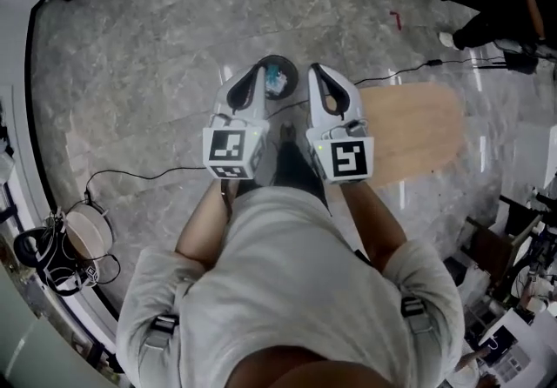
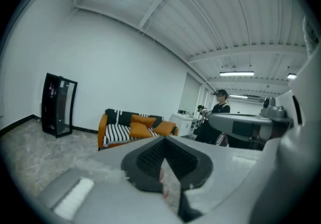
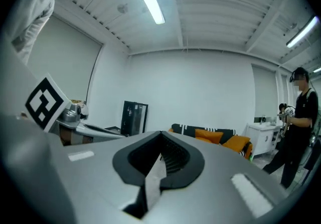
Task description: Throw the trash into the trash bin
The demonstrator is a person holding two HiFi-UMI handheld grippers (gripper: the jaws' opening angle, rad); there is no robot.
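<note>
Grey marbled floor (image 1: 157, 56) fills most of the head view, with a pale wooden tabletop (image 1: 418, 130) at the right and a black cable (image 1: 148, 173) trailing across the left. The person holds the left gripper (image 1: 259, 71) and the right gripper (image 1: 315, 70) side by side in front of the chest, close together but apart, both pointing away, marker cubes toward the body.

On the floor beyond them stands a small dark round trash bin (image 1: 295, 77), seen between the two gripper tips. Inside it lies trash (image 1: 277, 77) – a teal and pale scrap.

In each gripper view the jaws are pressed together. A thin pale sliver shows along each seam – whether it is a scrap or the pad's own edge, I cannot tell.

Far across the room, against a white wall, stand an orange sofa (image 2: 135, 127) with black-and-white stripes and a black cabinet (image 2: 59, 105). Another person (image 3: 300, 127) in dark clothes stands at the right.
</note>
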